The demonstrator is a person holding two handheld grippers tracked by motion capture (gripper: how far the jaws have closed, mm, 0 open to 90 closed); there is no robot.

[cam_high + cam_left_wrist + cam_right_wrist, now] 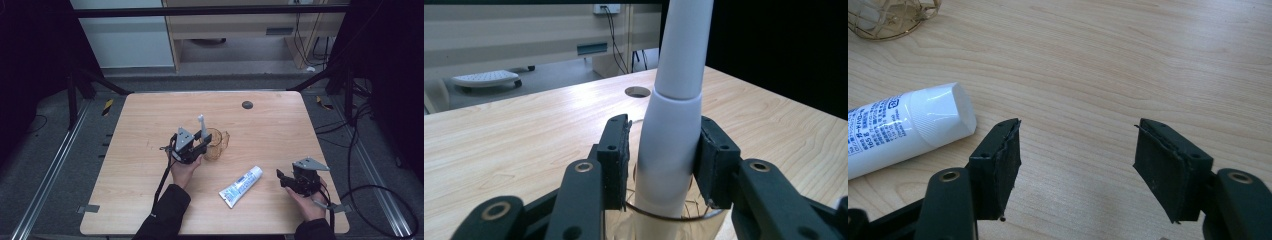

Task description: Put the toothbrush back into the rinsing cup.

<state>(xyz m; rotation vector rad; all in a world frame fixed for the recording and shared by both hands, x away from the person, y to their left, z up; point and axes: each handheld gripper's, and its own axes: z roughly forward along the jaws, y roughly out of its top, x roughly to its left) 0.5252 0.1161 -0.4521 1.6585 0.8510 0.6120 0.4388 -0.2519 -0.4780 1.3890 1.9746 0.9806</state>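
At the centre of the high view, the left gripper (201, 141) is straddling a white plastic electric toothbrush handle (672, 135) standing in a clear amber glass cup (216, 145); its jaws are spread, with slim gaps beside the handle. At lower right, the right gripper (1075, 167) is gaping empty over the light wooden table (150, 125), near a white toothpaste tube (241, 186).

light: dim, even | edges: dark | focus: perhaps slightly soft
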